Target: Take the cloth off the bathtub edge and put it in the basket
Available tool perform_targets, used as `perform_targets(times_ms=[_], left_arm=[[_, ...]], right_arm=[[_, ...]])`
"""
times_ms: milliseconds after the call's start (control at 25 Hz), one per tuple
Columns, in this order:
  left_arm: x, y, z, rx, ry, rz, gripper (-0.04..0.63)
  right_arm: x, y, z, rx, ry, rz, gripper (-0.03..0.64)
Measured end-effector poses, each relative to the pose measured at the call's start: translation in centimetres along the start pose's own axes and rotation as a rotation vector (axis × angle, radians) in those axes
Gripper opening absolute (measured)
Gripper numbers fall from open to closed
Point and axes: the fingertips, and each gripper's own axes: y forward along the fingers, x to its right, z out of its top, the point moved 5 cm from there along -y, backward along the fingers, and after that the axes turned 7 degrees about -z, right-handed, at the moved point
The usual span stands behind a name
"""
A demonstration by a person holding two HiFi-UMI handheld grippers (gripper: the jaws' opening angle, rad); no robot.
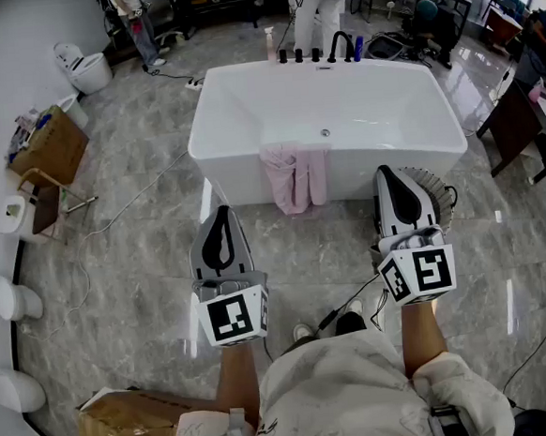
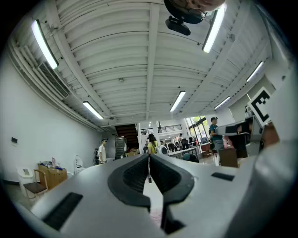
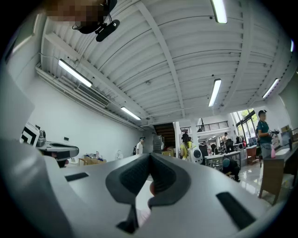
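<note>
A pink cloth point(image 1: 294, 177) hangs over the near edge of the white bathtub point(image 1: 244, 92), folded down its outer wall. My left gripper point(image 1: 222, 211) is held short of the tub, below and left of the cloth, its jaws together with nothing between them. My right gripper point(image 1: 388, 171) is level with it, to the right of the cloth, also shut and empty. A ribbed, light-coloured basket point(image 1: 439, 199) stands on the floor by the tub, mostly hidden behind the right gripper. Both gripper views look up across the hall; the closed left gripper point(image 2: 149, 160) and the closed right gripper point(image 3: 150, 160) fill their lower halves.
Black taps and bottles point(image 1: 317, 55) line the tub's far rim. A toilet point(image 1: 83, 68) and a brown box point(image 1: 49, 143) stand at the left wall. A cardboard box point(image 1: 129, 426) is at my lower left. Cables point(image 1: 130, 200) cross the marble floor. A dark chair point(image 1: 515, 123) stands at the right.
</note>
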Motion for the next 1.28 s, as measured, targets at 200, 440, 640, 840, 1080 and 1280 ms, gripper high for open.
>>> perform_targets(times_ms=[200, 440, 640, 840, 1080, 1280], left_arm=[[-0.9, -1.2, 0.2, -0.004, 0.010, -0.001, 0.006], [-2.3, -2.6, -0.3, -0.006, 0.009, -0.014, 0.006], [-2.9, -3.1, -0.9, -0.008, -0.017, -0.019, 0.006], [-2.9, -3.3, -1.5, 0.005, -0.033, -0.028, 0.006], [-3.3, -2.6, -2.0, 0.002, -0.030, -0.023, 0.006], [-3.8, -0.5, -2.4, -0.005, -0.012, -0.019, 0.007]], right_arm=[[-1.6, -0.8, 0.2, -0.012, -0.007, -0.007, -0.012], [-3.6, -1.9, 0.1, -0.010, -0.021, -0.030, -0.012], [-4.7, -2.3, 0.5, -0.014, -0.041, -0.026, -0.011], [-5.4, -2.1, 0.4, -0.021, -0.059, -0.022, -0.011], [-5.7, -1.0, -0.6, -0.019, -0.063, -0.007, -0.011], [-4.9, 1.4, -2.0, -0.023, -0.030, -0.002, -0.011]])
